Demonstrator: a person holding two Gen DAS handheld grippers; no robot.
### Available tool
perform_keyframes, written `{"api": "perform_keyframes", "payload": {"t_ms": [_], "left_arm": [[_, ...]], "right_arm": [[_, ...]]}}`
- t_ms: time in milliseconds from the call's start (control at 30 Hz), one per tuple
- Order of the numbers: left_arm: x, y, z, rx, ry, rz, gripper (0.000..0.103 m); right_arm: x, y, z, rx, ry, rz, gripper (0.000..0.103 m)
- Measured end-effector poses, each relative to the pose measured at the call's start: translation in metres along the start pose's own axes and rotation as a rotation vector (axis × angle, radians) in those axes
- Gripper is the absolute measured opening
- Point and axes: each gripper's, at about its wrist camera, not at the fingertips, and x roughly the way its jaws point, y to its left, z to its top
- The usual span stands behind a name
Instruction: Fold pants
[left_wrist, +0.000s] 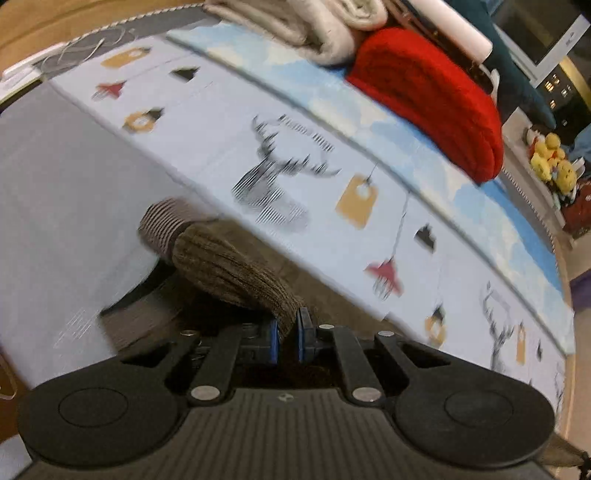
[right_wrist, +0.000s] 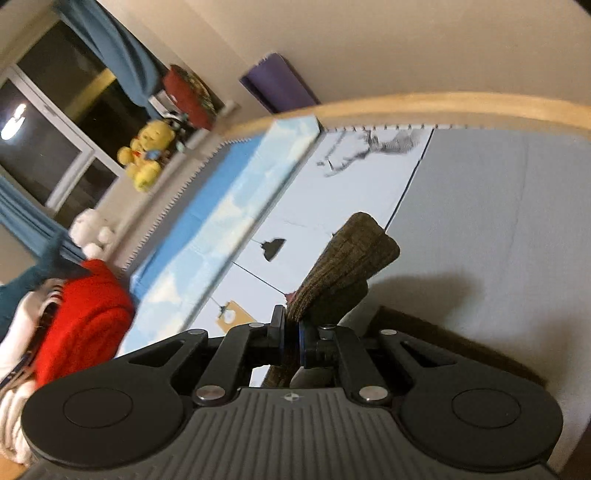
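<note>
You see brown ribbed pants with a striped cuff, a pale grey mat printed with black deer and orange tags, a red knit and a yellow plush toy.

**Both tools clamped shut, angled downward**

The left tool points steeply down, its blue-padded fingers drawn nearly together and pinching brown ribbed fabric. The right tool tilts down less steeply, rolled to one side, its jaws pressed tight on the same kind of fabric.
</note>
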Motion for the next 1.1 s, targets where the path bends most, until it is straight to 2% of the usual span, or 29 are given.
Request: {"api": "perform_keyframes", "payload": {"t_ms": [67, 133, 233, 267, 300, 333, 400, 567, 667, 767, 867, 967, 1033, 1100], "left_arm": [[0.003, 0.024, -0.026, 0.0, 0.029, 0.018, 0.01], [0.019, 0.038, -0.051, 0.056, 0.085, 0.081, 0.01], [0.049, 0.056, -0.075, 0.054, 0.165, 0.134, 0.011], [0.056, 0.059, -0.08, 0.05, 0.166, 0.147, 0.011], [0.059, 0.06, -0.08, 0.05, 0.162, 0.15, 0.012], [0.059, 0.059, -0.08, 0.05, 0.158, 0.153, 0.012], [0.059, 0.054, -0.079, 0.07, 0.158, 0.166, 0.012], [0.057, 0.056, -0.078, 0.049, 0.157, 0.159, 0.014], [0.046, 0.05, -0.069, 0.037, 0.132, 0.122, 0.012], [0.029, 0.04, -0.053, 0.049, 0.086, 0.092, 0.012], [0.024, 0.031, -0.048, 0.081, 0.066, 0.109, 0.012], [0.038, 0.041, -0.061, 0.081, 0.108, 0.143, 0.012], [0.052, 0.049, -0.071, 0.072, 0.155, 0.161, 0.013], [0.061, 0.052, -0.081, 0.079, 0.169, 0.183, 0.014]], "right_arm": [[-0.014, -0.024, -0.01, 0.0, 0.021, -0.007, 0.006], [-0.013, -0.057, -0.029, 0.004, 0.058, -0.059, 0.006], [0.025, -0.114, -0.067, 0.042, 0.207, -0.272, 0.006], [0.037, -0.127, -0.076, 0.064, 0.27, -0.331, 0.006], [0.042, -0.133, -0.077, 0.118, 0.287, -0.372, 0.006], [0.042, -0.13, -0.076, 0.098, 0.259, -0.338, 0.006], [0.043, -0.12, -0.077, 0.018, 0.258, -0.351, 0.006], [0.045, -0.12, -0.078, 0.011, 0.266, -0.35, 0.006], [0.034, -0.098, -0.072, -0.066, 0.21, -0.233, 0.006], [0.025, -0.06, -0.052, -0.089, 0.17, -0.126, 0.006], [0.009, -0.023, -0.03, -0.143, 0.122, -0.059, 0.006], [0.0, -0.033, -0.027, -0.162, 0.133, -0.084, 0.006], [0.011, -0.062, -0.037, -0.147, 0.198, -0.164, 0.006], [0.03, -0.101, -0.055, -0.058, 0.289, -0.275, 0.006]]}}
